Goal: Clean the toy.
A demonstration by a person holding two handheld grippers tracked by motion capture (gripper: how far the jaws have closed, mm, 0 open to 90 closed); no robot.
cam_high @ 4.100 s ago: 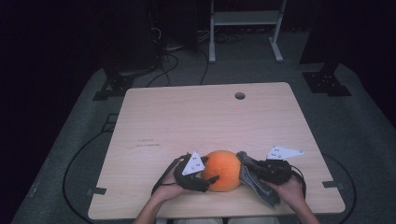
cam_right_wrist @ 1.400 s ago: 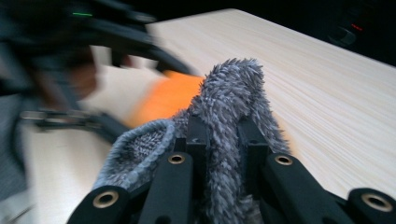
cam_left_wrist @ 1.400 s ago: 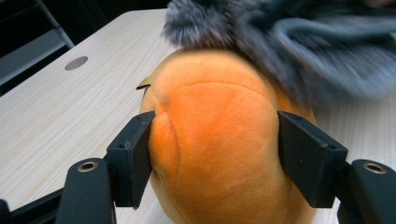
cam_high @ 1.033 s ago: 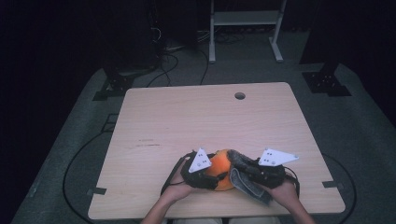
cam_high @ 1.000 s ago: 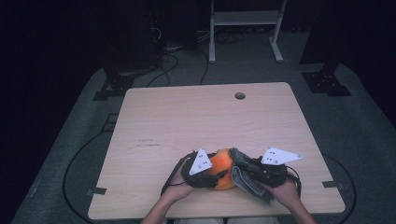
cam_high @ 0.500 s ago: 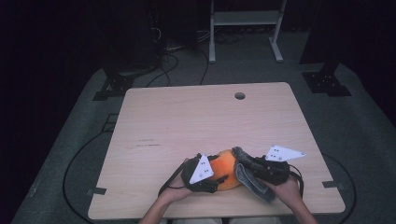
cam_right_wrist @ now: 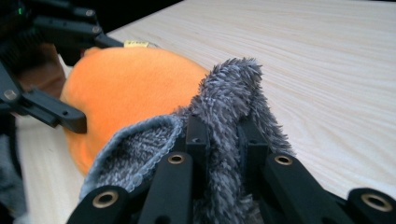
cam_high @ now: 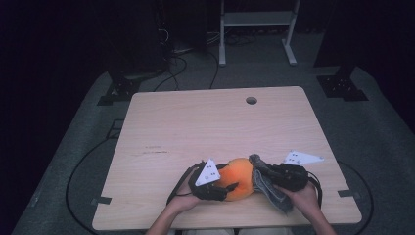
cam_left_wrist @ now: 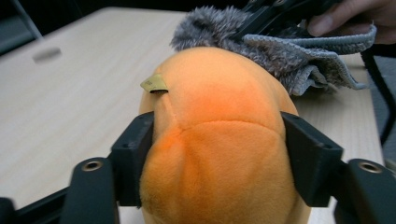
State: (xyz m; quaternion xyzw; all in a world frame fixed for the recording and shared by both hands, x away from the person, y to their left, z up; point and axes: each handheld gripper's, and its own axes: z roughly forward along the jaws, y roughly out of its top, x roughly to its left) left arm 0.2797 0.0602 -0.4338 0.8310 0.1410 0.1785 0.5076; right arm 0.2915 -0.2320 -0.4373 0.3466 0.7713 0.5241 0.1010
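L fingers (left gripper view): the left gripper (cam_left_wrist: 212, 154) has just been closing; one finger on each flank of the orange plush ball (cam_left_wrist: 219, 140), pads pressing into the plush, so pinching it.
R fingers (right gripper view): the right gripper (cam_right_wrist: 224, 140) is pressed nearly together on a fold of the grey fluffy cloth (cam_right_wrist: 229, 102), w/ pile sticking up between the fingers.
High view, ball: orange plush ball (cam_high: 238, 177) on the table (cam_high: 215, 127), near the front edge, about mid-width.
High view, grippers: left gripper (cam_high: 226, 188) comes at the ball from its left, right gripper (cam_high: 259, 169) from its right; cloth (cam_high: 269, 188) hangs btwn right gripper and ball, touching the ball's right side.
Left gripper view, ball: fills the gap btwn the fingers; small yellowish tag (cam_left_wrist: 154, 84) on its upper left.
Left gripper view, cloth: lies against the ball's far side, top right, w/ a hand (cam_left_wrist: 355, 16) above it.
Right gripper view, ball: left of the cloth, touching it; left gripper's dark fingers (cam_right_wrist: 56, 114) on it.
Right gripper view, table: pale wood grain to the right.
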